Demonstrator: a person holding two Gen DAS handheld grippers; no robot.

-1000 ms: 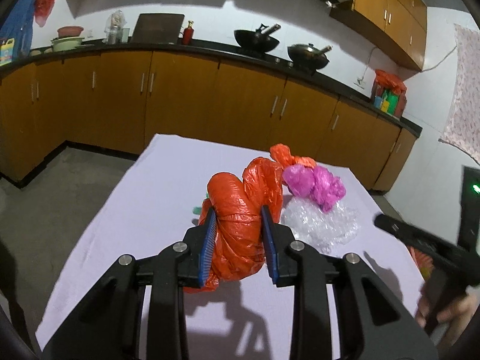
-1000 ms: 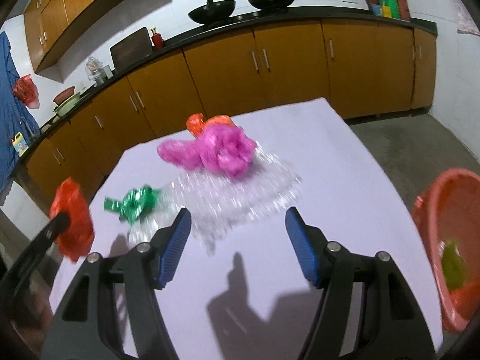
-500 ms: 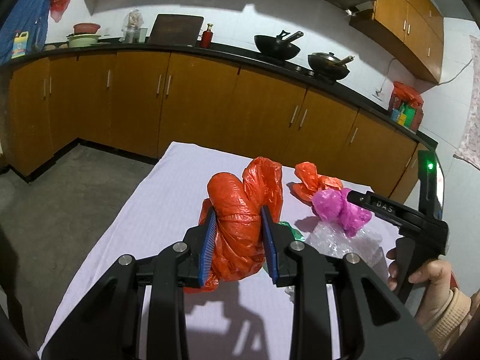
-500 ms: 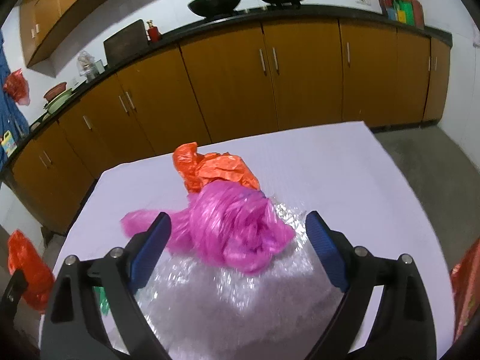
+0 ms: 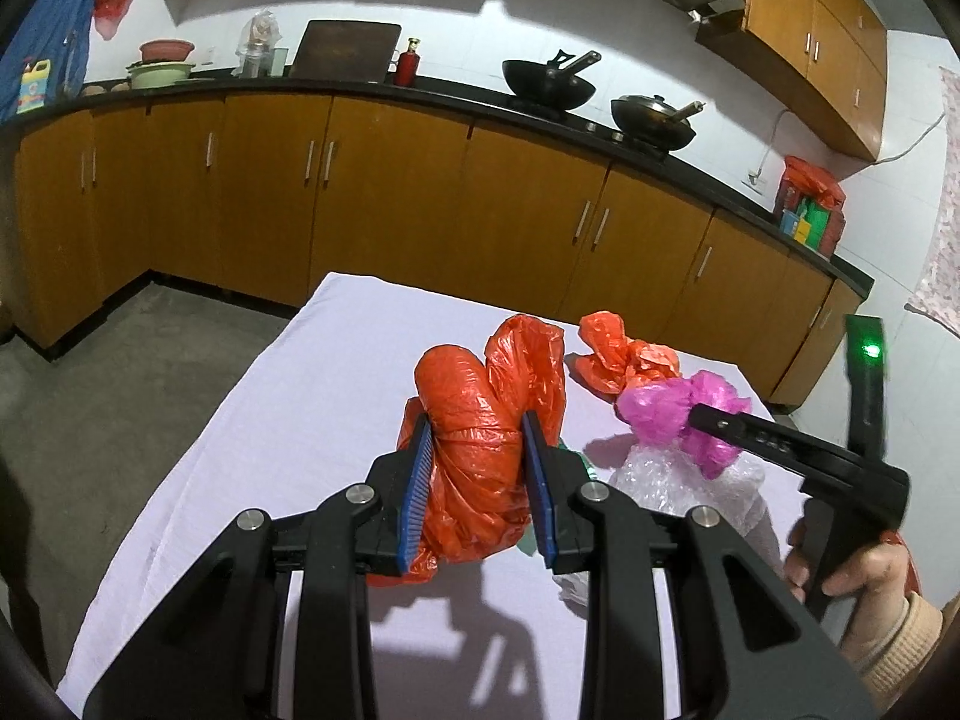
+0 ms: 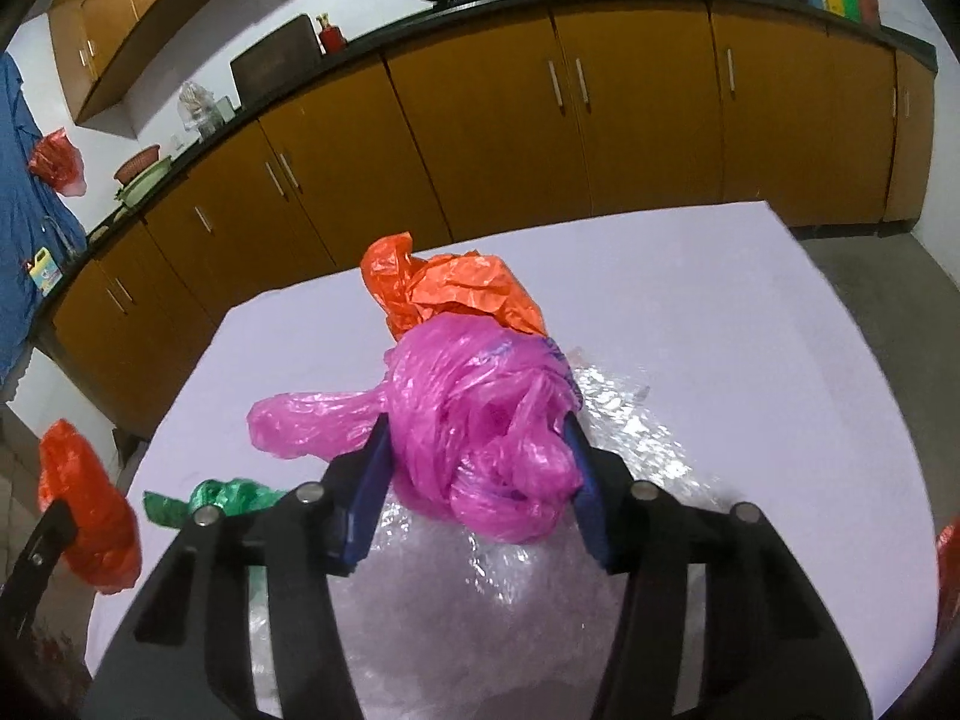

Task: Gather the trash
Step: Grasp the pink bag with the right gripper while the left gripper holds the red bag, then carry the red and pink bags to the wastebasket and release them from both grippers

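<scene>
Your right gripper (image 6: 474,468) is now straddling the pink bag (image 6: 474,420), where a second ago it was hanging well short of the pile with nothing between its fingers. Its jaws, flung wide half a second back, are closing at this moment, and the blue pads (image 6: 369,492) are already meeting the crumpled plastic on both sides. The pink bag is sitting on the bubble wrap (image 6: 540,570), just in front of the orange bag (image 6: 456,288), near the middle of the table (image 6: 750,360).

Your left gripper (image 5: 477,468) is staying clenched on the red bag (image 5: 480,420), exactly as it was a second ago, and is holding it up above the table's near left part. From the right wrist view you are seeing that same red bag (image 6: 84,504) hanging off to the left.

So the pick is beginning: one piece is already secured and a second is about to be. The green bag (image 6: 222,495) is lying to the left of the bubble wrap, untouched. I judge the task to be early still, with the orange bag, green bag and bubble wrap left on the table. The squeeze may snag the wrap underneath, so be watching whether it is coming up with the pink bag.
</scene>
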